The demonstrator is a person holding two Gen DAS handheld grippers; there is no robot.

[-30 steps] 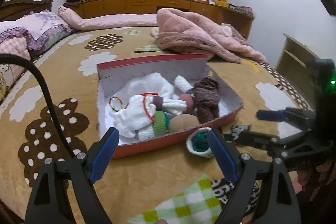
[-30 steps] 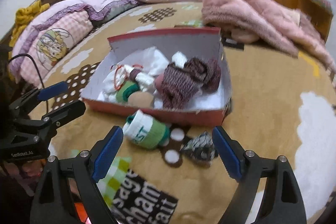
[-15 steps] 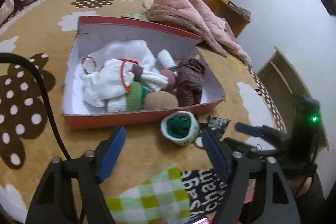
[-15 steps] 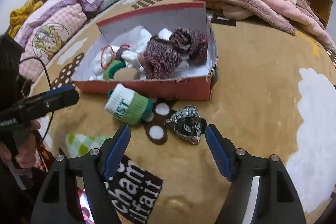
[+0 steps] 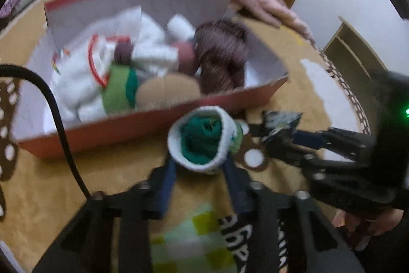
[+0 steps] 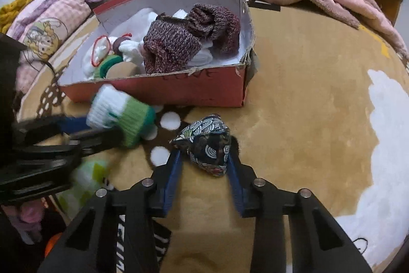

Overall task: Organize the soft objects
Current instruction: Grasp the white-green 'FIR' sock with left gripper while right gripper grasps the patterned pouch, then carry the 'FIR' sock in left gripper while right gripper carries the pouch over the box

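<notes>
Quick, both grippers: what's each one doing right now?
Left gripper: jaws closing around the rolled green-and-white sock.
Right gripper: jaws closing around the patterned pouch.

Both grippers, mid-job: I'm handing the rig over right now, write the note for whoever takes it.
Left gripper: jaws closing around the rolled green-and-white sock.
Right gripper: jaws closing around the patterned bean bag.
Both items lie on the blanket in front of the red box.
Done: maroon knit and white pieces already in the box.
Left: lift both, drop them in.
</notes>
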